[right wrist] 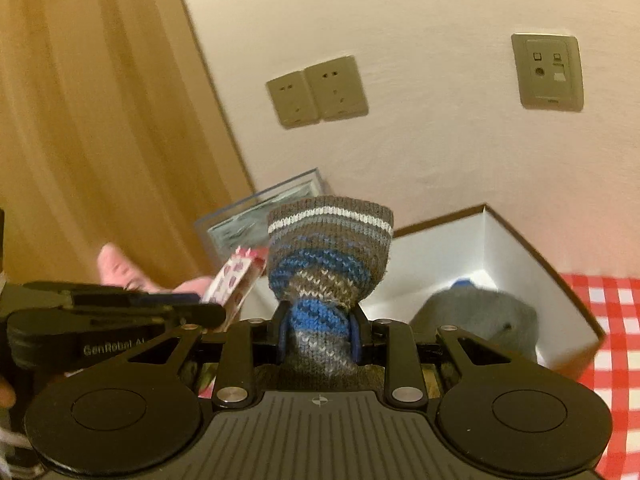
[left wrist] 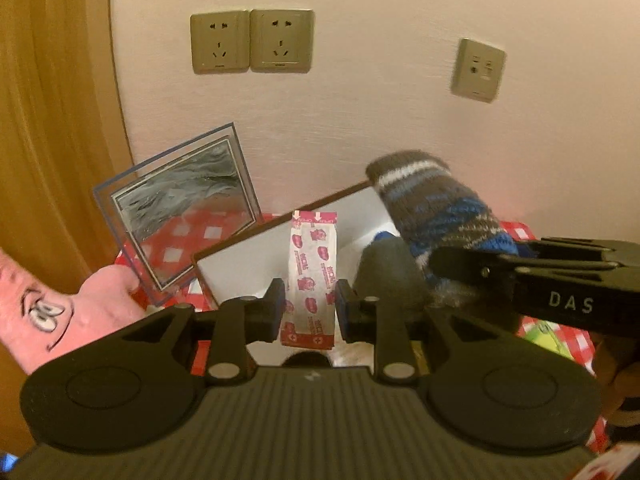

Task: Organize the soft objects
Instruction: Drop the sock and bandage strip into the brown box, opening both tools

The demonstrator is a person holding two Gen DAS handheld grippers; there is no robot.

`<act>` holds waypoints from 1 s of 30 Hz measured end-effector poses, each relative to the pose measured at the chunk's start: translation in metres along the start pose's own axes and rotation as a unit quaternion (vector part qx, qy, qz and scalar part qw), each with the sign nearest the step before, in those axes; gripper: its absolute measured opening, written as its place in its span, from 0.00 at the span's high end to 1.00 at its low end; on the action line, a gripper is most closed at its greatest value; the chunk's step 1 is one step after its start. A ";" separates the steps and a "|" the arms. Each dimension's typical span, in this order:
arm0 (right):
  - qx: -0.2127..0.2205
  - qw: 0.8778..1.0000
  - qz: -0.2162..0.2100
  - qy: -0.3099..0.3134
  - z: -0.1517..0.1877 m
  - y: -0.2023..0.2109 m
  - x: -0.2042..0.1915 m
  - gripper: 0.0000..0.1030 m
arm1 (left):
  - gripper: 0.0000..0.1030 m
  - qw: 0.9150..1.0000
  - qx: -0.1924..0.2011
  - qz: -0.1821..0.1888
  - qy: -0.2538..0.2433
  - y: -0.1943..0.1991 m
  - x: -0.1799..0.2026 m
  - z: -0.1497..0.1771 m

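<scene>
The knitted striped sock [right wrist: 328, 256] is in your right hand-held gripper [right wrist: 320, 336], and it hangs in the air just in front of the white box [right wrist: 516, 248]. The bandage packet [left wrist: 312, 276] is in your left hand-held gripper [left wrist: 308, 312], also in front of the box, a little to the left of the sock. Inside the box a grey soft item [right wrist: 476, 316] lies already.

What could go wrong, in my judgement: the packet is thin and smooth, and the left pads are not clearly pressing on it. In the left wrist view a small gap shows on both sides of the packet, so I cannot tell how firm the hold is. If you tilt or swing this hand, the packet may slip out and fall on the checked cloth [right wrist: 608, 320] of the surface instead of into the box. The two grippers are also very near each other, so they may bump over the box. To the left of the box a clear framed picture [left wrist: 180, 208] leans on the wall, and a wide move could knock it.

The right jaws are narrow and squeeze the sock at its middle, with the upper part standing up above the pads. The left jaws are narrow too, with the packet upright between them.

A pink plush toy [left wrist: 52, 304] lies further left of the box.
</scene>
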State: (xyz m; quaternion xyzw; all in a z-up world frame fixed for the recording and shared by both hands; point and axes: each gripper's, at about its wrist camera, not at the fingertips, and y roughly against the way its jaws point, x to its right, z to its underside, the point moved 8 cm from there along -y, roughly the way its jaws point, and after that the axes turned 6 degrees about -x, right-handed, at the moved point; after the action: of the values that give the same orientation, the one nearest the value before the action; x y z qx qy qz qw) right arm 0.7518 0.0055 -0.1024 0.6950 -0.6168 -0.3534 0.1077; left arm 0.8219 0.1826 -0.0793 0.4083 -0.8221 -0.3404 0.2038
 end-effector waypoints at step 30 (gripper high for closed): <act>-0.031 0.996 0.074 -0.031 0.050 0.056 0.018 0.32 | 0.51 1.000 -0.008 -0.002 0.017 0.060 0.022 0.059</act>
State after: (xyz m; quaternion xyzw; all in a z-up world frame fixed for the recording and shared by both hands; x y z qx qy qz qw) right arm 0.6764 -0.0091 -0.1127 0.6324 -0.6585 -0.3848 0.1354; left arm 0.7409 0.2145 -0.0750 0.4140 -0.8149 -0.3407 0.2202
